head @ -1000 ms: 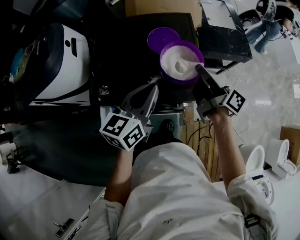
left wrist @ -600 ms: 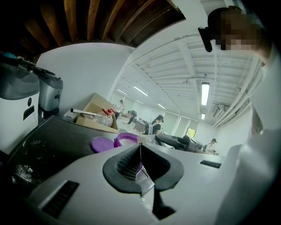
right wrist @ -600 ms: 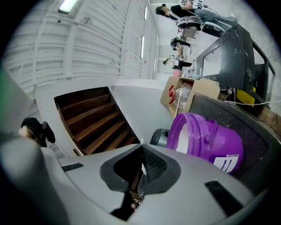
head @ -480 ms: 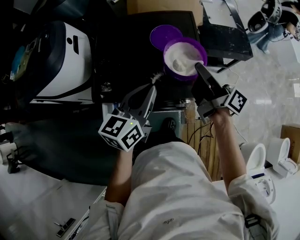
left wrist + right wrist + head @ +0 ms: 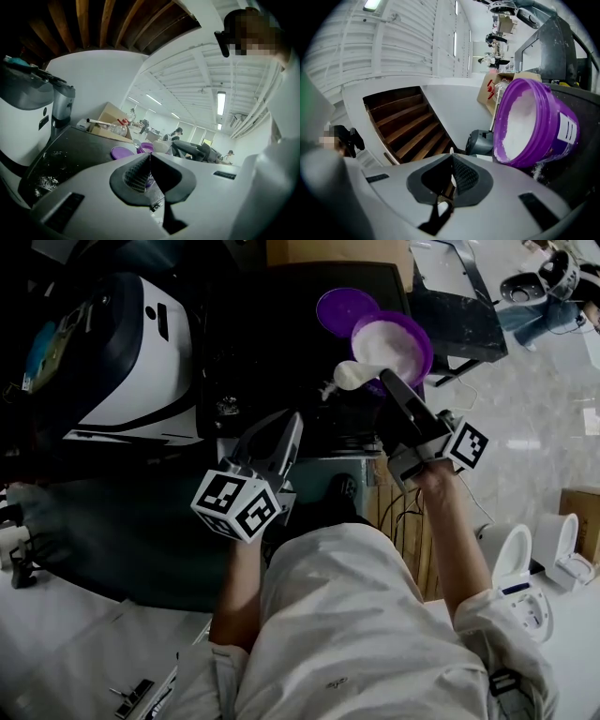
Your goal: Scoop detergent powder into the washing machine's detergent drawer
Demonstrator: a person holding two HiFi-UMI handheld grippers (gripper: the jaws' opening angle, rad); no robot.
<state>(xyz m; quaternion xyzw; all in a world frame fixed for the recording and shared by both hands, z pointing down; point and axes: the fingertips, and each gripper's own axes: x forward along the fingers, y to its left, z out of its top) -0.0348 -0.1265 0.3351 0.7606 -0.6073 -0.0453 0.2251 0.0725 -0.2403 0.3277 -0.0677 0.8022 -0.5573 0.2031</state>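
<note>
Scoop — white, heaped with powder, its handle clamped in the closed jaws of the right tool. Half a second ago it sat in the tub; now it is lifted clear, just left of the rim, above the black table.
Detergent tub — purple, open; white label, print unreadable.
Lid: purple, touching the tub.
Left tool: jaws together, nothing held.

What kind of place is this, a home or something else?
Probably not a home; more likely a large test hall or workshop. Strip lights run along a high ceiling, several people stand in the distance, and white toilet-like fixtures sit on an open polished floor.
</note>
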